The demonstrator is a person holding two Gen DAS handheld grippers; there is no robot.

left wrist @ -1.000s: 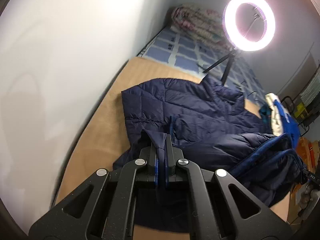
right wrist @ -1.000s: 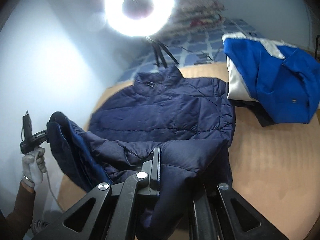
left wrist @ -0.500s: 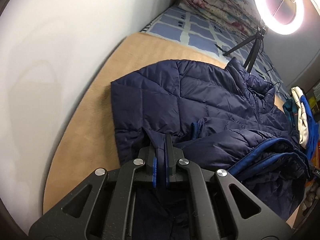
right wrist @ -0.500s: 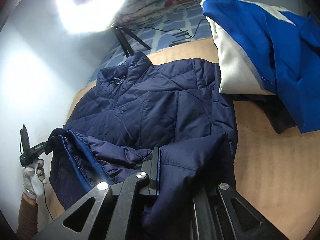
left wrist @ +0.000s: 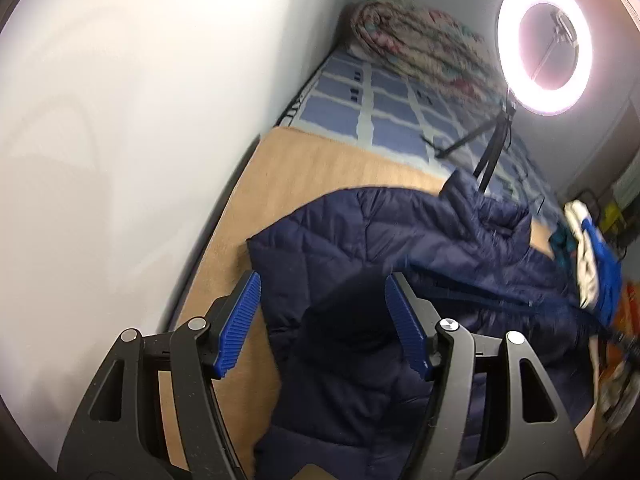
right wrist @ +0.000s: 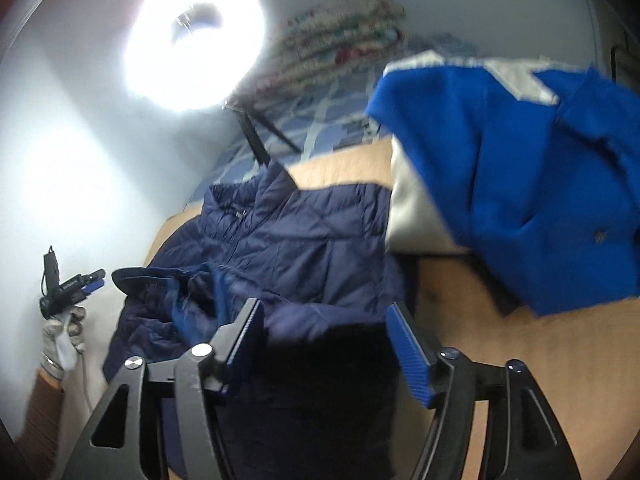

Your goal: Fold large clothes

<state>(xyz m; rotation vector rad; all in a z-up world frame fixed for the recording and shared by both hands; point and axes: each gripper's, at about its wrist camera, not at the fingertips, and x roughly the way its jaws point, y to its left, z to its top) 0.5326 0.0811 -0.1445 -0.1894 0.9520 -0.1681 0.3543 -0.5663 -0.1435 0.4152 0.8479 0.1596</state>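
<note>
Claws both stand wide apart, gripping nothing. The left claw [left wrist: 322, 326] hangs over the near part of the navy puffer jacket [left wrist: 400, 248], its ribbed blue pads [left wrist: 240, 324] spread to either side of a dark fold of the quilted fabric; whether the pads touch the cloth cannot be told. The right claw [right wrist: 324, 346] is spread the same way above the jacket's [right wrist: 304, 240] near hem, with dark fabric filling the gap between its jaws.

The jacket lies on the tan board [left wrist: 320, 164] — collar pointing away towards the ring light [left wrist: 544, 46], body spread flat, and one side bunched up so that a strip of brighter blue lining [right wrist: 218, 304] shows. In the right wrist view the left claw [right wrist: 90, 280] sits just beside that bunched edge, held by a gloved hand [right wrist: 64, 332], and is apart from the cloth.

Beside the jacket, on the side away from the wall [left wrist: 120, 120], a bright blue and white garment [right wrist: 520, 184] is heaped on the board, its lower edge overlapping a darker piece beneath it. Beyond the jacket's collar the ring light stands on a black tripod [left wrist: 494, 152] set on a blue checked bed cover [left wrist: 384, 108], and a rolled floral quilt [left wrist: 420, 40] lies at the far end of that cover. Both views are somewhat blurred.
</note>
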